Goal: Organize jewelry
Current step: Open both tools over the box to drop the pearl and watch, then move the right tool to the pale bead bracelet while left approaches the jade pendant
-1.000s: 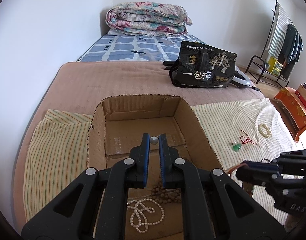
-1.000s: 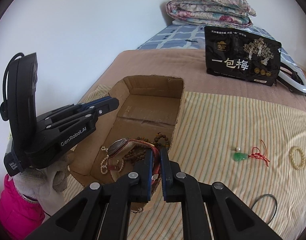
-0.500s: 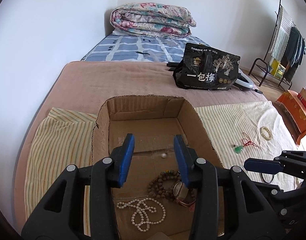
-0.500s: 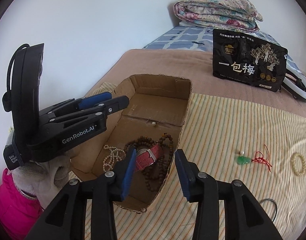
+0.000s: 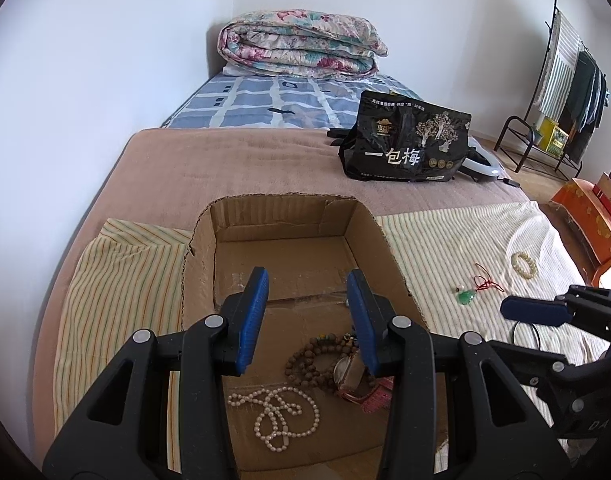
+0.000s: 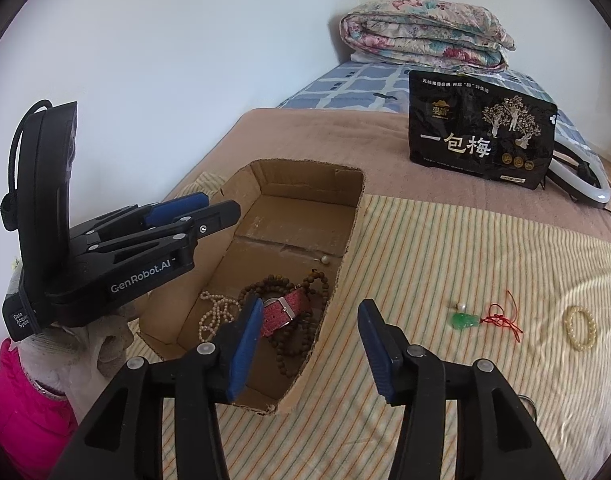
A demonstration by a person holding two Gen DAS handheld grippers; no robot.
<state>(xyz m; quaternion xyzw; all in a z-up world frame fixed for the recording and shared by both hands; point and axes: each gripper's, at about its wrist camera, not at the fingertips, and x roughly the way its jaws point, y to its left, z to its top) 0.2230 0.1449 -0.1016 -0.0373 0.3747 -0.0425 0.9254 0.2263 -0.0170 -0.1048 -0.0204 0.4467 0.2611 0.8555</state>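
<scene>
Both my grippers are hanging over the cardboard box [image 5: 289, 216] on the bed right now. The left gripper [image 5: 307, 296] has its jaws apart with nothing between them – it's pointing down into the box. The right gripper [image 6: 311, 328] has just been opening its jaws too, nothing between the pads, and it sits over the near right corner of the box, straddling the wall.

Inside the box: a white pearl necklace [image 5: 279, 414] lying loose on the floor near the front, a brown wooden bead strand [image 6: 283, 286] coiled beside it, and a watch with a red strap [image 6: 285, 310] lying on top of those brown beads. There's also a single small pearl [image 6: 325, 259] further back on the box floor, apart from the pile.

Outside the box, on the striped cloth [image 6: 445, 264] to the right – a green pendant [image 6: 463, 320] with a red cord [image 6: 505, 318], and further right a pale bead bracelet [image 6: 581, 327]. All of those are well apart from the box. A black snack bag [image 6: 481, 128] stands at the back.
</scene>
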